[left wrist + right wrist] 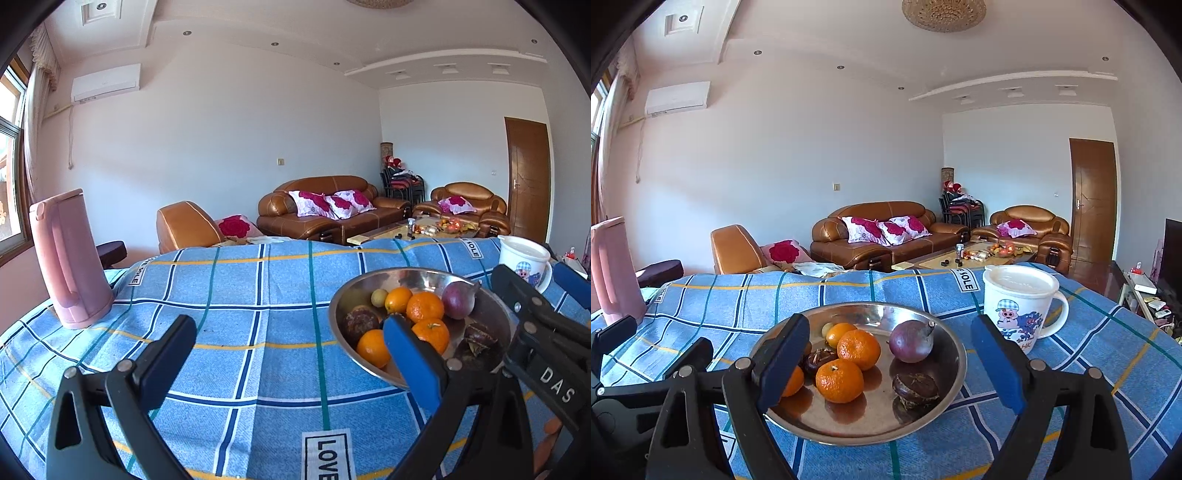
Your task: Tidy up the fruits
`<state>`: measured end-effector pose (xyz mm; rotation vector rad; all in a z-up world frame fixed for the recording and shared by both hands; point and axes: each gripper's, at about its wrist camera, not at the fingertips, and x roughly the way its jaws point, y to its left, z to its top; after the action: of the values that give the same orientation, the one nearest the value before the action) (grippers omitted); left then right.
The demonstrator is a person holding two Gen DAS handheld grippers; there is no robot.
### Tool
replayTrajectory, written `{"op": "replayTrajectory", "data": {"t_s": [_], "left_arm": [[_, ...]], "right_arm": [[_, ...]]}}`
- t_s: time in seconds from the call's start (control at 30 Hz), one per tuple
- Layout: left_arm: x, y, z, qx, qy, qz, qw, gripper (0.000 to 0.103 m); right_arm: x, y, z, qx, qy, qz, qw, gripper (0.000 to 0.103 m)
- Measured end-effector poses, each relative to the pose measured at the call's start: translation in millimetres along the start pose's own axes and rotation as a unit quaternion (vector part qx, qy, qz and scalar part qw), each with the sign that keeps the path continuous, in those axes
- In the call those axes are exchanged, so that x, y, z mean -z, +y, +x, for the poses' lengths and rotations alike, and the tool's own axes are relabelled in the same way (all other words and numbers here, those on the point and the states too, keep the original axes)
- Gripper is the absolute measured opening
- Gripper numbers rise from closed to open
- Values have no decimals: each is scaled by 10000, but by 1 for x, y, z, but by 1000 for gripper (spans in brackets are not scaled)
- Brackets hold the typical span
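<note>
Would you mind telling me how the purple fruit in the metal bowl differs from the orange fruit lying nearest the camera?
The purple fruit is smooth, glossy and dark purple, with a short stem sticking out; the nearest orange fruit is bright orange with a dimpled skin and only a small dark stem scar. The purple fruit lies farther back and to the right, the orange one nearer the front. Both are roundish, similar in size, and rest in the metal bowl.

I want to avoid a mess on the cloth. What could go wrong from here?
1. The metal bowl sits on rumpled tablecloth; a push from the right hand-held gripper could tip or slide it.
2. The round purple fruit and oranges lie loose and may roll when nudged.
3. The lidded mug stands close beside the bowl and might get knocked.
</note>
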<state>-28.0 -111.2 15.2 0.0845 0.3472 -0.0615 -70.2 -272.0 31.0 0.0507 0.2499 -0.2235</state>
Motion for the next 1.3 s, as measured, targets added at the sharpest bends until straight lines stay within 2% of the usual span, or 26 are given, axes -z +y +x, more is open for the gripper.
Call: {"op": "replayTrajectory", "data": {"t_s": [0.5, 1.3], "left_arm": [[10, 6, -28, 139, -155, -16, 9998, 103], [12, 8, -29, 141, -70, -53, 9999, 103]], "right_arm": [[6, 6, -36, 133, -205, -25, 9997, 90], [8, 6, -43, 196, -162, 29, 9997, 90]]}}
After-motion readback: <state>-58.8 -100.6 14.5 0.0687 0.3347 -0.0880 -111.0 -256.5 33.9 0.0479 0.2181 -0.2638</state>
